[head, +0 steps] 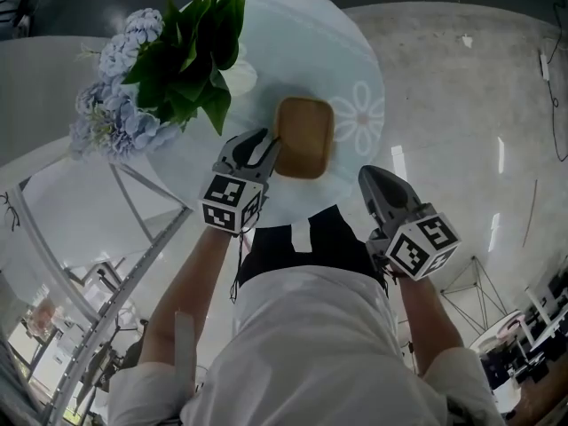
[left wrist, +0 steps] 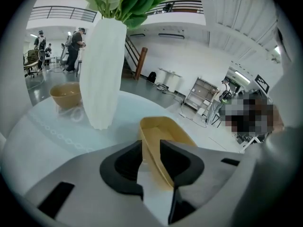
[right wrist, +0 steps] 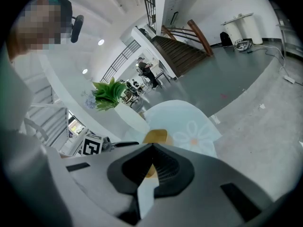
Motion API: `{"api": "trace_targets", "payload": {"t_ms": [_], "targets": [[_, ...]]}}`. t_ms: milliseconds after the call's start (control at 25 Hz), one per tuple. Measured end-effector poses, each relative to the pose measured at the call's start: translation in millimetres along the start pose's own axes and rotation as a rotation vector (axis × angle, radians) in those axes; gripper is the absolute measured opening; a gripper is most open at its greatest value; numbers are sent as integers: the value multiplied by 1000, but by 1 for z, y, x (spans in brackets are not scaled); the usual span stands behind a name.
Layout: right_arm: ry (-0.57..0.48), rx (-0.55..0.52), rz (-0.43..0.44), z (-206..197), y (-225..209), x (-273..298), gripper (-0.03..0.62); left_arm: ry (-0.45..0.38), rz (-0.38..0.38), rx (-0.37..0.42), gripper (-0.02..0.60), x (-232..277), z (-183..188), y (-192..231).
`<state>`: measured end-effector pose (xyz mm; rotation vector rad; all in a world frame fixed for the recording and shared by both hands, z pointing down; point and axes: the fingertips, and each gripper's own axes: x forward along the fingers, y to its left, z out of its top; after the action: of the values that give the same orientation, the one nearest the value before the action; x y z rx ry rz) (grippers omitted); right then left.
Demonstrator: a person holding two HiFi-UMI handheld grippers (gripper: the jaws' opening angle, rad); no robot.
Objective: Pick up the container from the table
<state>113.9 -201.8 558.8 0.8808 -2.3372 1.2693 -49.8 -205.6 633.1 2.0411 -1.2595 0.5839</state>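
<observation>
Right gripper (head: pixel 367 174): jaws pressed together, empty, by the near edge of the round pale glass table (head: pixel 355 69). Left gripper (head: pixel 272 147): jaws spread, straddling one wall of the tan rounded-rectangular container (head: pixel 304 137), which sits on the table. Beyond stands a white ribbed vase (left wrist: pixel 102 74) with green leaves (head: pixel 191 56).

1. The right tongs (right wrist: pixel 152 146) fill the lower frame. Their jaw tips meet, with nothing gripped.
2. Just beyond the tips, the tan container (right wrist: pixel 156 136) sits on the round pale surface (right wrist: pixel 177 113), beside a flower print (right wrist: pixel 193 132).
3. The left tongs (right wrist: pixel 128 144), marker cube outward, lie at the container's left edge. Contact cannot be judged.
4. A white vase (right wrist: pixel 130 115) holding green leaves (right wrist: pixel 110 93) stands farther back.
</observation>
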Motion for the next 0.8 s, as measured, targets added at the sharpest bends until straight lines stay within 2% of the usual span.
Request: {"api": "trace_targets", "payload": {"t_ms": [120,480,640,800], "targets": [[7,7,-7,-3,-6,-3,21,27,3,-17,144,9,-7,0],[20,25,-20,-10,-22,-3,21,77,28,-34,144,26,-19,7],[25,30,-22,-12,-24,-3,21,89,48,-32,82,29,-21,8],[22,32,-27,-11,-24,-5,21,94,62,-37,56,27,-22,9]]}}
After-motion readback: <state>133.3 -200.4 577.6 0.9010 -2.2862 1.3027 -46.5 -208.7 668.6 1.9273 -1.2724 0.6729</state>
